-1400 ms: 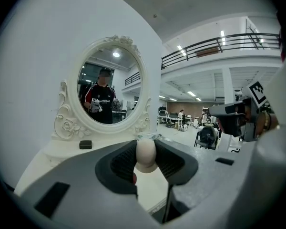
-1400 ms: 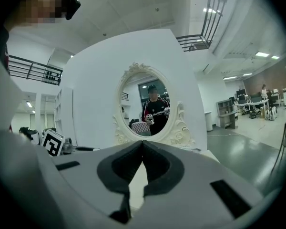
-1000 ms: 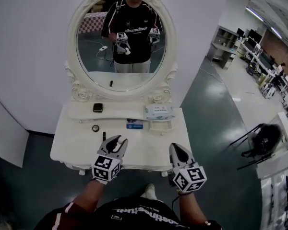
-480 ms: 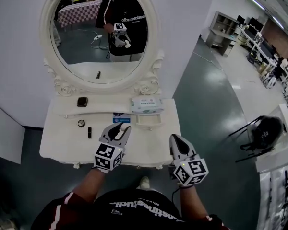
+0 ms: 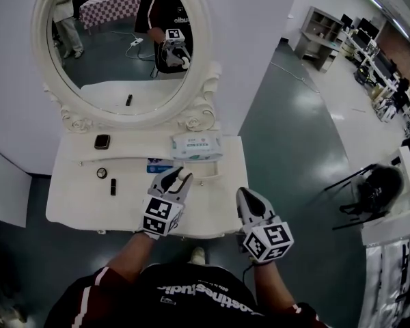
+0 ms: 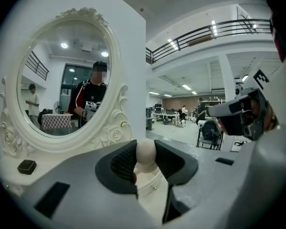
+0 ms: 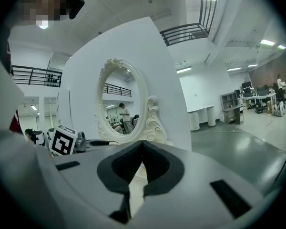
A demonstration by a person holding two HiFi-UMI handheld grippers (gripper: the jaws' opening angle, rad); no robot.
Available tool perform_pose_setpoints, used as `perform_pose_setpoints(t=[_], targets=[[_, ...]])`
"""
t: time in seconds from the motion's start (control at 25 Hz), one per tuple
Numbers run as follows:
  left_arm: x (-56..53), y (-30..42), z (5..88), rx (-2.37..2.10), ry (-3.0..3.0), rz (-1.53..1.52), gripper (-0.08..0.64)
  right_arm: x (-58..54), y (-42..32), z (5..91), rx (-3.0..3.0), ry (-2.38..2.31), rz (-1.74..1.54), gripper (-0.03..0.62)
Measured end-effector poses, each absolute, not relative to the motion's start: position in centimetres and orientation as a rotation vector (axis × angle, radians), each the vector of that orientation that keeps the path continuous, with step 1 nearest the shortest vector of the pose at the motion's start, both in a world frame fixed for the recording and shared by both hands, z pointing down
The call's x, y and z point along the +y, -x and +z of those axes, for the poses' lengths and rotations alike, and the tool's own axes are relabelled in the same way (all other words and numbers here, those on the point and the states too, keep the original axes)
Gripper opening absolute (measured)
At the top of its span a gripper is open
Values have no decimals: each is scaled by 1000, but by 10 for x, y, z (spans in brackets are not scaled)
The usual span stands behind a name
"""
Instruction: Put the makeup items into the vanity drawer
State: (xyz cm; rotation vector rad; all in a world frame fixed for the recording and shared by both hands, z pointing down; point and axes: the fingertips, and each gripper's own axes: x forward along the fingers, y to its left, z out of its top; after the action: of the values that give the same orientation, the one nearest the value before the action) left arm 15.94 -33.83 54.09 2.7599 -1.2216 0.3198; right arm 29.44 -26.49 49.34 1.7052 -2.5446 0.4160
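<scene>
While left hand-held gripper (image 5: pixel 175 178) pinches one pale ball (image 6: pixel 145 151), perhaps sponge, right hand-held gripper (image 7: pixel 142 163) pressed together.

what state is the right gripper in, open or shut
Shut: the right gripper view shows its jaws meeting at the tips, nothing between them.

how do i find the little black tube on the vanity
Start at the white vanity below the oval mirror and look at the left part of its lower tabletop. The small black tube sits there, just on the person's side of a small round disc. It is the only slim, stick-shaped thing there; the disc beside it is round.
</scene>
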Motion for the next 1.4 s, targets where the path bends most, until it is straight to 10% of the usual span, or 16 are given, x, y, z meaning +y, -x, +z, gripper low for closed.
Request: perform_pose_setpoints(t=[1.4], targets=[[-398,-214,674,-1275,-2581,584,168,-279,-352,515,-2501,-1620,429,5]])
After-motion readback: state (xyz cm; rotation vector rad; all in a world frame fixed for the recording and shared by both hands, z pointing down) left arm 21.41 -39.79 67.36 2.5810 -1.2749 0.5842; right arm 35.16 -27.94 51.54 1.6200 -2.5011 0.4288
